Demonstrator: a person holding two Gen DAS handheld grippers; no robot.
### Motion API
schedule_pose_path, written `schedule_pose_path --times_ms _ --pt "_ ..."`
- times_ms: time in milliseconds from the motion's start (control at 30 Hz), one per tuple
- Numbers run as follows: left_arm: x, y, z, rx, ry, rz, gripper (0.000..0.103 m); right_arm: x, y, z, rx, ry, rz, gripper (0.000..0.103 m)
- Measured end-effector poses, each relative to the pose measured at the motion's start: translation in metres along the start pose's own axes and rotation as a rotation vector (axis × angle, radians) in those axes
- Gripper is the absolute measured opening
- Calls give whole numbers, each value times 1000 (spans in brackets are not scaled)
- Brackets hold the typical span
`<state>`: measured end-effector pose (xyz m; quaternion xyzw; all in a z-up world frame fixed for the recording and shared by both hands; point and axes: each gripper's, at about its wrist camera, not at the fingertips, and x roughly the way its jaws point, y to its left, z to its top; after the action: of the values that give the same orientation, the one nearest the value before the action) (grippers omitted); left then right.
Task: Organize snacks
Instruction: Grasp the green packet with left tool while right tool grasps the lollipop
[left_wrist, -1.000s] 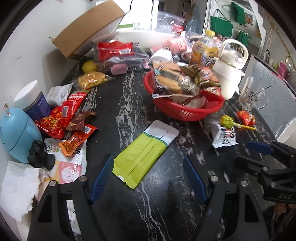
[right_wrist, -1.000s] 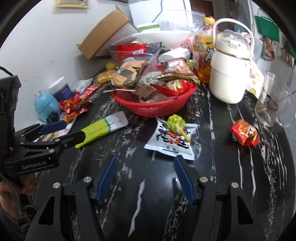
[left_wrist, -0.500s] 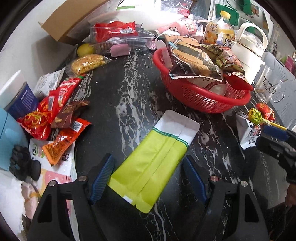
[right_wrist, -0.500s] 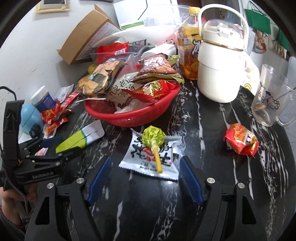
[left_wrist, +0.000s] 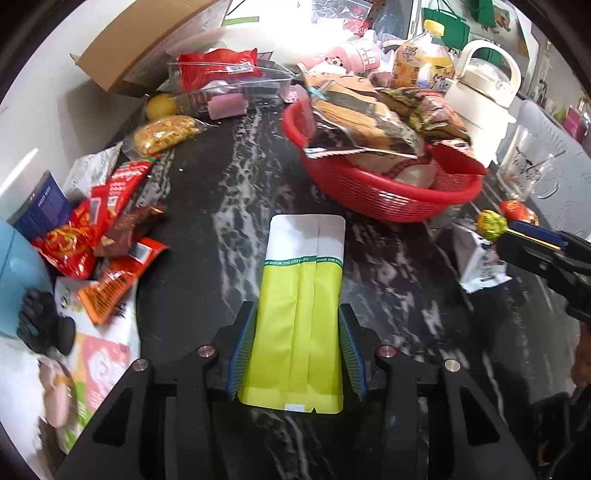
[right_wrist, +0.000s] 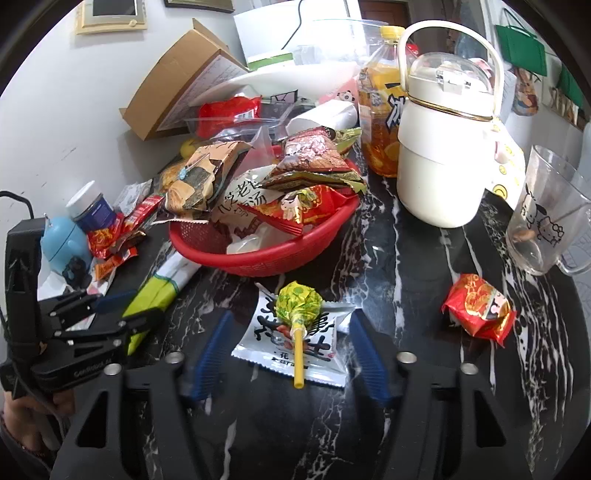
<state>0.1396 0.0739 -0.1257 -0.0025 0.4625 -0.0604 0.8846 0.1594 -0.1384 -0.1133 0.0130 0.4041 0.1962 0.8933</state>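
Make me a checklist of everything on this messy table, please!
Surface: black marble table, crowded.
Job's things: red basket heaped with snacks; yellow-green packet flat between the left gripper's pads; lollipop lying on a white packet; red candy loose.
Clutter: white kettle, glass mug, juice bottle, cardboard box.
Grippers: left gripper closing on the yellow-green packet; right gripper closing, lollipop between, pads not touching.
Cables: black cord at the left edge.
Surroundings: white wall.

A flat yellow-green pouch (left_wrist: 301, 317) with a white far end lies on the table, near the heaped red basket (left_wrist: 384, 192). Right of it, a lollipop (right_wrist: 297, 314) rests on a white packet (right_wrist: 321, 343).
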Motion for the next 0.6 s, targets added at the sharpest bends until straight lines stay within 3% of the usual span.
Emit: schedule_pose_path --times_ms 333,600 --pt "-9 -11 -12 -55 1 -13 44 12 -4 7 -32 8 19 27" --pt "-19 -9 -17 -113 -8 -23 42 4 -8 4 -22 -20 43 25"
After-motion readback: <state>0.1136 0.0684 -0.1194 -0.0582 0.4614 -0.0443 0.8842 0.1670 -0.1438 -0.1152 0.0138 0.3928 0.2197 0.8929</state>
